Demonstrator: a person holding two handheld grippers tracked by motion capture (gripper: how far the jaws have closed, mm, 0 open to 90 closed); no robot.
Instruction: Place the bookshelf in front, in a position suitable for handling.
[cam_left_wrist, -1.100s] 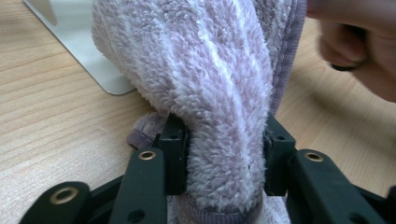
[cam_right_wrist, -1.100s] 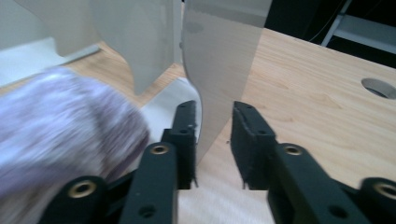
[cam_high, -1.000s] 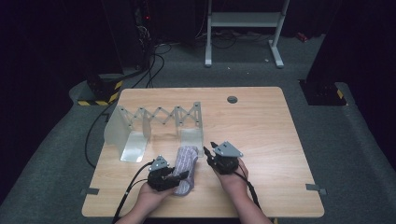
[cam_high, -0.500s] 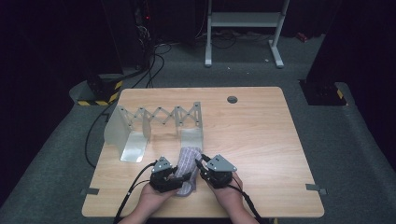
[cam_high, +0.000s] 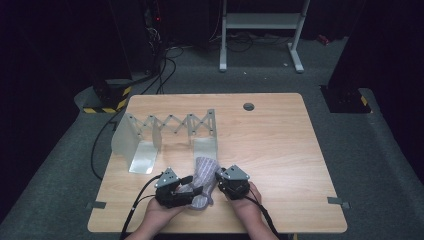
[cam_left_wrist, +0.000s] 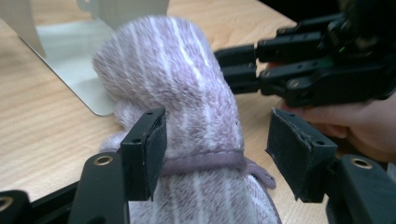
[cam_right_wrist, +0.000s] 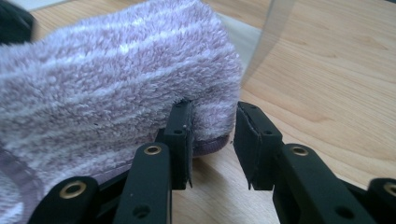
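A: The room is dark, and my wooden worktop (cam_high: 280, 150) sits on grey carpet. Where's the sock?

B: The fuzzy purple sock (cam_high: 202, 182) lies near me, by the metal rack (cam_high: 165, 127).

A: My left claw (cam_left_wrist: 215, 154) has just been opening wide around the cuff, gripping nothing. My right claw (cam_right_wrist: 212, 144) is half open, one pad touching the edge. I should pinch only the hem.

One fuzzy striped sock (cam_high: 202, 180) near the desk's (cam_high: 280, 150) front edge. One folding metal rack (cam_high: 165, 132) toward the left edge. Two grippers: left gripper (cam_high: 187, 187), right gripper (cam_high: 218, 179); two hands.
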